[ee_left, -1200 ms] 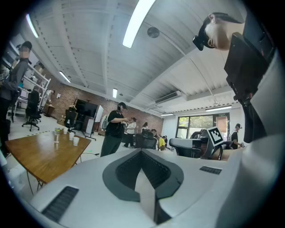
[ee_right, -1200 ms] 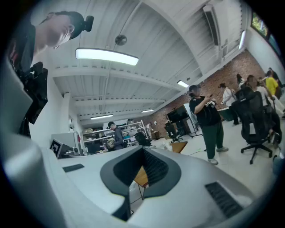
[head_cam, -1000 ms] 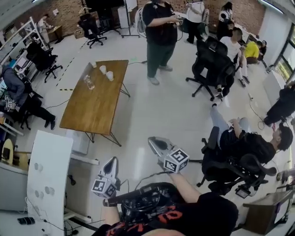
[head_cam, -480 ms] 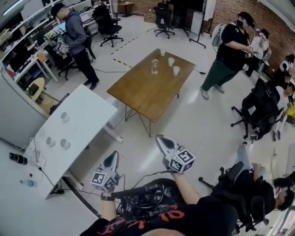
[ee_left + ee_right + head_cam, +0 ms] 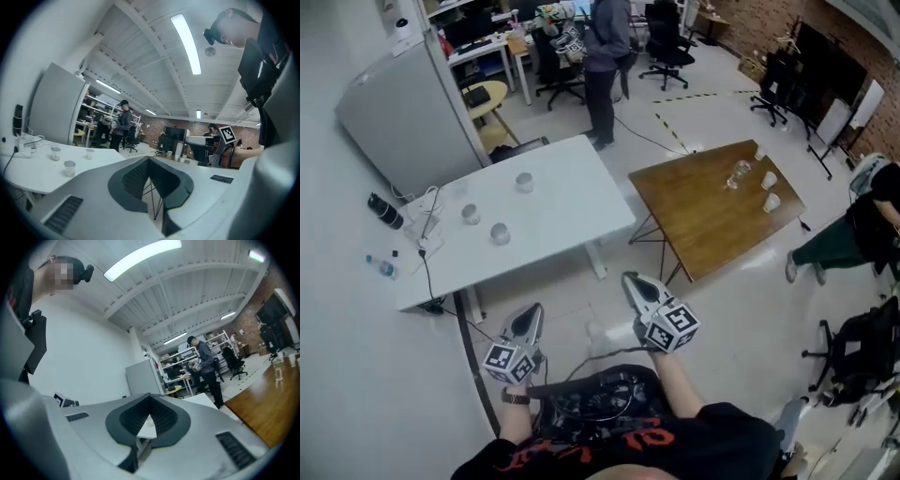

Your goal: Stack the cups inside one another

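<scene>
Three small clear cups stand apart on the white table (image 5: 572, 202): one at the back (image 5: 524, 181), one on the left (image 5: 470, 214), one nearer me (image 5: 500, 232). From the left gripper view the same cups (image 5: 69, 167) show at the left, some way off. My left gripper (image 5: 528, 319) and right gripper (image 5: 637, 284) hang in the air in front of my body, short of the table's near edge. Both are shut with nothing in them. The left gripper's tips (image 5: 149, 161) and the right gripper's tips (image 5: 150, 398) meet.
A wooden table (image 5: 703, 220) to the right carries several paper cups (image 5: 769, 180) and a clear bottle (image 5: 739, 173). A grey cabinet (image 5: 408, 117) stands behind the white table. A person (image 5: 605, 47) stands beyond it. Cables and a power strip (image 5: 427, 230) lie at the white table's left end.
The view has swung left: the wooden table slid from the middle to the right, and the white table with the clear cups now lies ahead. Both grippers stay shut and empty.
</scene>
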`<state>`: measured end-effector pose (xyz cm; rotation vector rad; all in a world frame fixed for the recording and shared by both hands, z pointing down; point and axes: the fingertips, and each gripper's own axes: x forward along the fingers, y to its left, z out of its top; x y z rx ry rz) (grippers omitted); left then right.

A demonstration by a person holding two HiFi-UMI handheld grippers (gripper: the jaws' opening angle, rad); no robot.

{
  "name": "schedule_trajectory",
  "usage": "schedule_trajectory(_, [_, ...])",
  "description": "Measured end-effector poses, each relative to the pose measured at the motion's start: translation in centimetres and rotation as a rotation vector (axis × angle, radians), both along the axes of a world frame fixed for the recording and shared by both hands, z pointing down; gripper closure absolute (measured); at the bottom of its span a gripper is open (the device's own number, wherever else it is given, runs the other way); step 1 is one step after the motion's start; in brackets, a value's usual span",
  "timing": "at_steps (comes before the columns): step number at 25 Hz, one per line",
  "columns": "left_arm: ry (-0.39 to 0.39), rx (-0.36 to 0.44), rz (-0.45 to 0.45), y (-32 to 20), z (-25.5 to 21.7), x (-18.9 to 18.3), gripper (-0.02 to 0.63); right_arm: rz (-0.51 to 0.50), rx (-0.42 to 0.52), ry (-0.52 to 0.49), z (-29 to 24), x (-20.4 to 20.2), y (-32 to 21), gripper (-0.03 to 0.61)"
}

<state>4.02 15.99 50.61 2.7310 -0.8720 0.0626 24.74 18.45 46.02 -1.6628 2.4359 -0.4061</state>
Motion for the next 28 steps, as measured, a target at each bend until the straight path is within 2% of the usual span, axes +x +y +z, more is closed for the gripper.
schedule_trajectory(4, [0.037,0.031,-0.126,-2.3,-0.9,-2.8,0.603,-0.154,0.004,-0.013,0.6,-3.0,-5.7,0.572])
schedule_trajectory(11, [0.023,0.052,-0.275,-8.0,-2.2,-3.0,0.603,-0.314,0.039,-0.03,-0.9,-4.8,-13.5,0.572])
schedule_trajectory(17, [0.014,0.069,-0.312,-12.9,-3.5,-1.7,0.603,-0.372,0.042,-0.088,-0.7,-3.9,-17.8,0.573])
schedule_trajectory(23, [0.039,0.075,-0.308,-16.3,-4.5,0.8,0.603,-0.389,0.038,-0.095,-0.1,-2.2,-20.9,0.572])
schedule_trajectory(28, [0.062,0.077,-0.345,-17.7,-5.2,0.8,0.603,-0.454,0.034,-0.09,0.6,-3.1,-22.9,0.572])
